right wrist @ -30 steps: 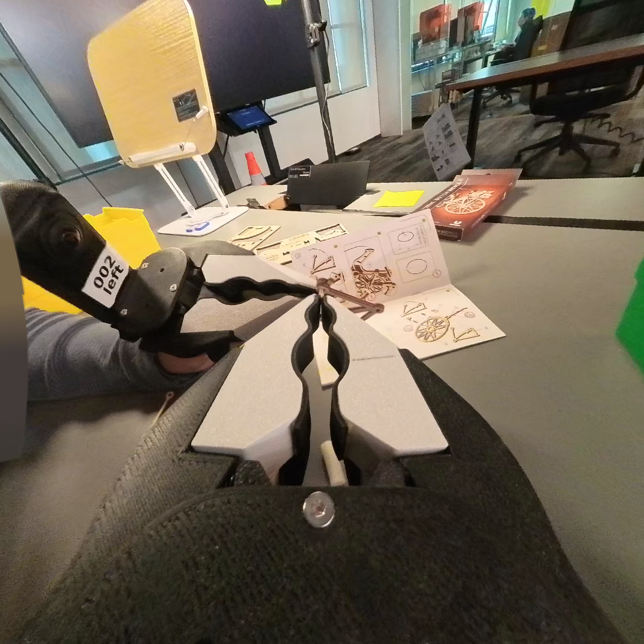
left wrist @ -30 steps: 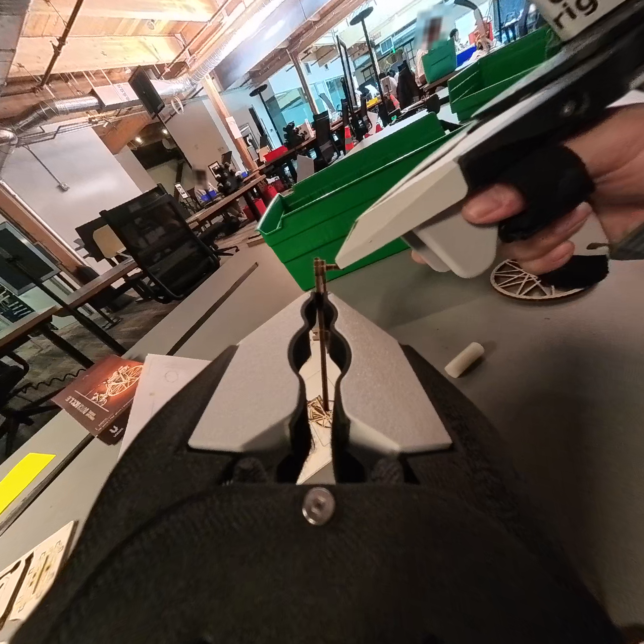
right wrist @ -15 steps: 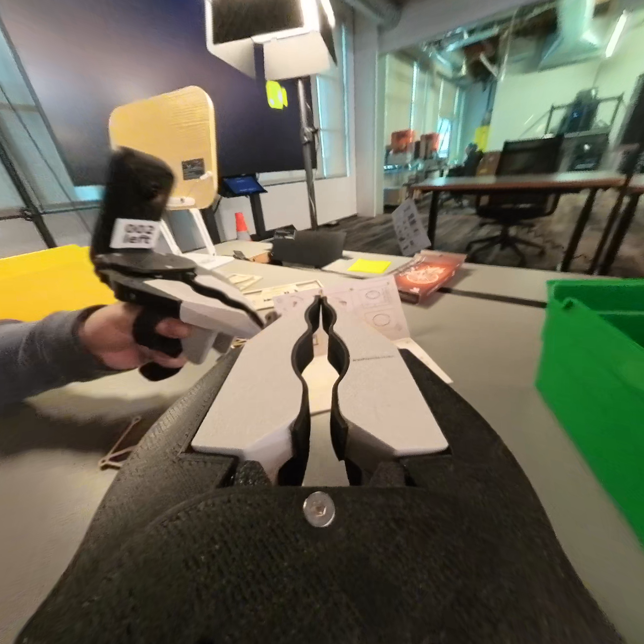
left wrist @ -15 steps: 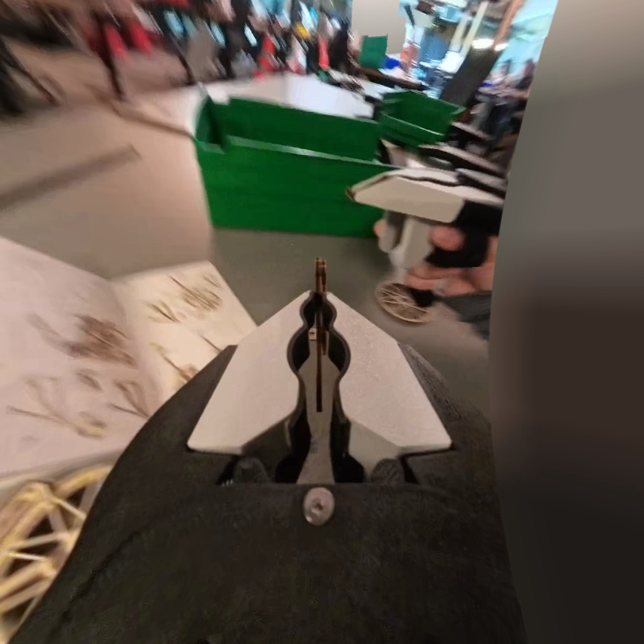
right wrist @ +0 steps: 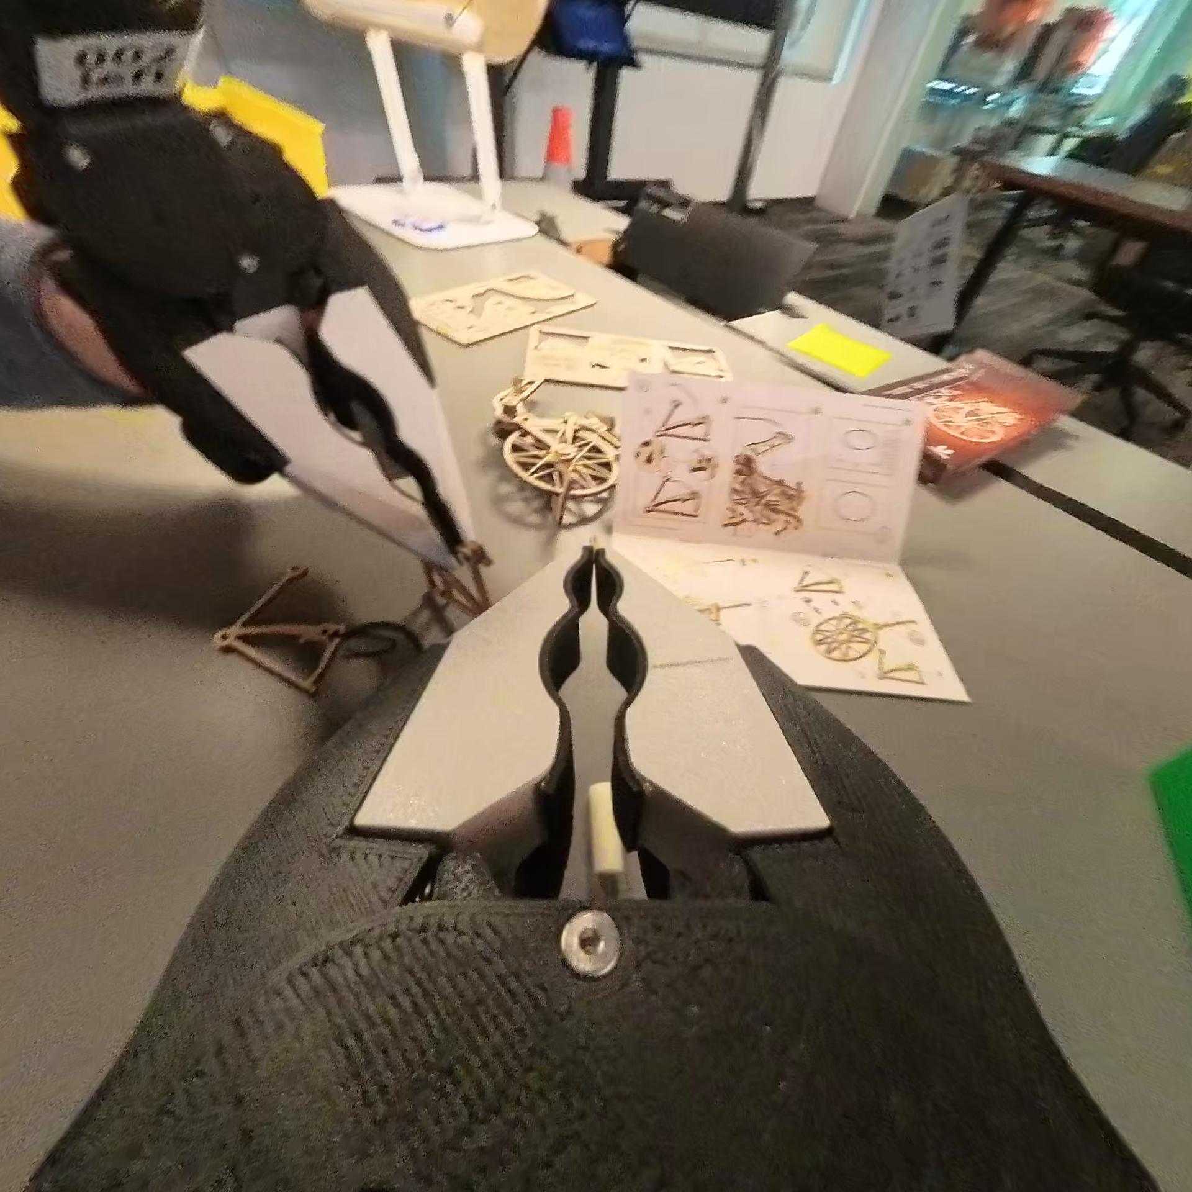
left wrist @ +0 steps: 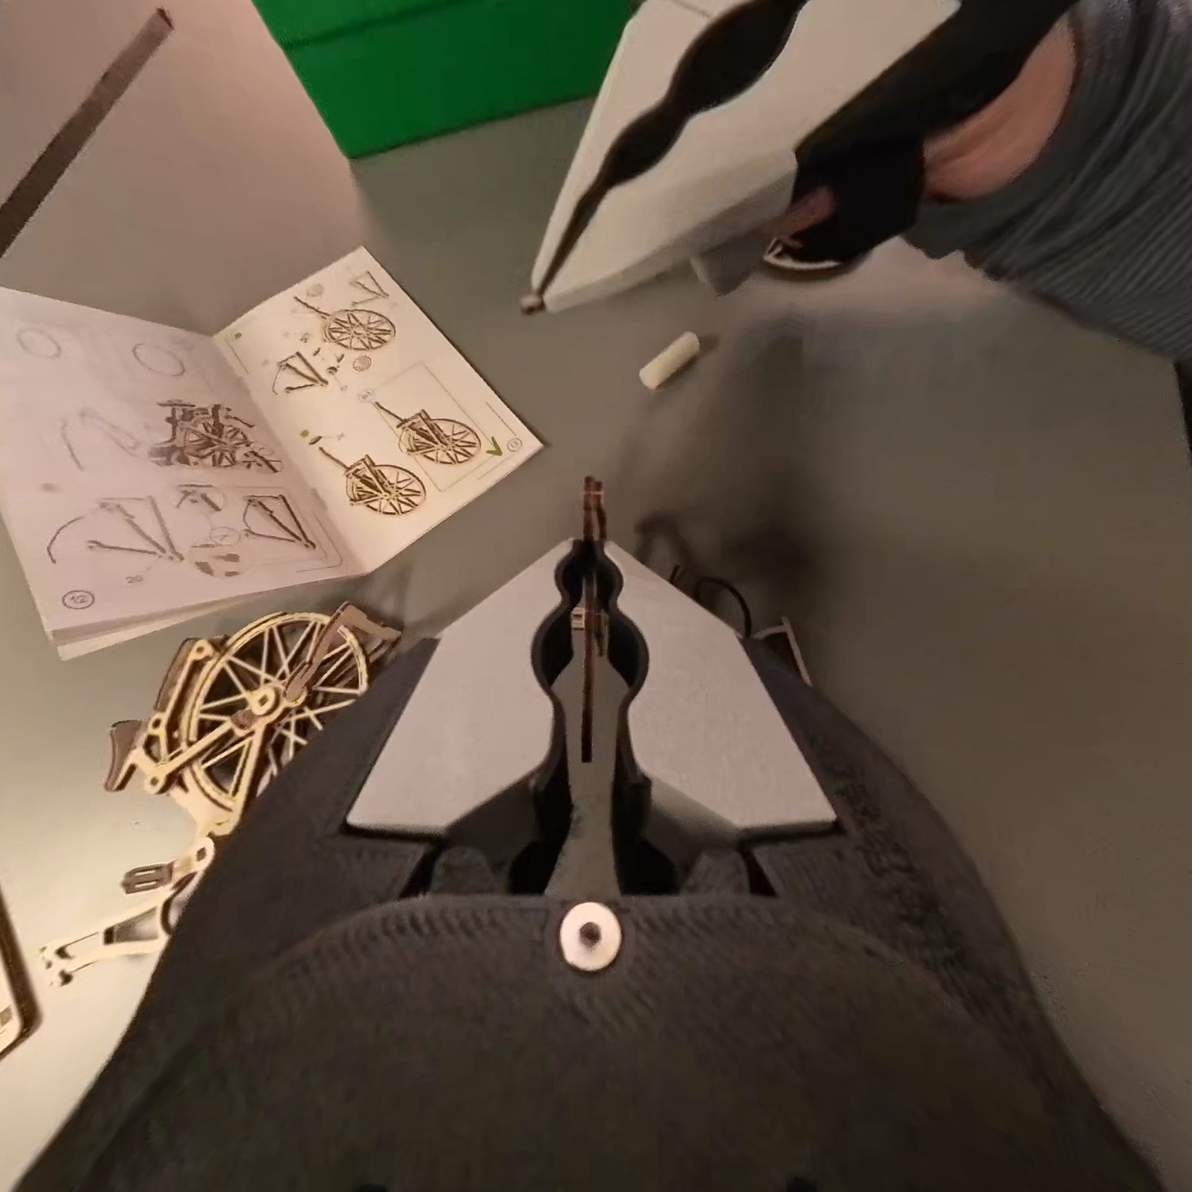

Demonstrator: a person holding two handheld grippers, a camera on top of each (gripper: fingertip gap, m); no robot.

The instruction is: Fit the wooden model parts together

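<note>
Between my left gripper [left wrist: 592, 540] fingers I have a thin dark wooden strut [left wrist: 588, 619] pinched edge-on, its tip poking out past the fingertips above the grey table [left wrist: 903, 580]. Seen from the right wrist, that strut belongs to a dark triangular frame piece [right wrist: 451, 584] hanging down to the table, with a second dark triangular frame [right wrist: 284, 638] lying flat just beside it. My right gripper [right wrist: 595, 556] has its tips drawn together on a tiny pale part [right wrist: 600, 544] that barely shows at the front; I cannot tell what it is. A small white cylinder [left wrist: 669, 359] lies on the table under that gripper. To the left of my left gripper lies the pale wooden wheel assembly [left wrist: 258, 703], touching the near edge of the open instruction booklet [left wrist: 193, 451]. Beyond the booklet sit two flat wooden part sheets [right wrist: 619, 358], a reddish box [right wrist: 980, 406] to the right, and a green bin [left wrist: 438, 71] at the far side.
</note>
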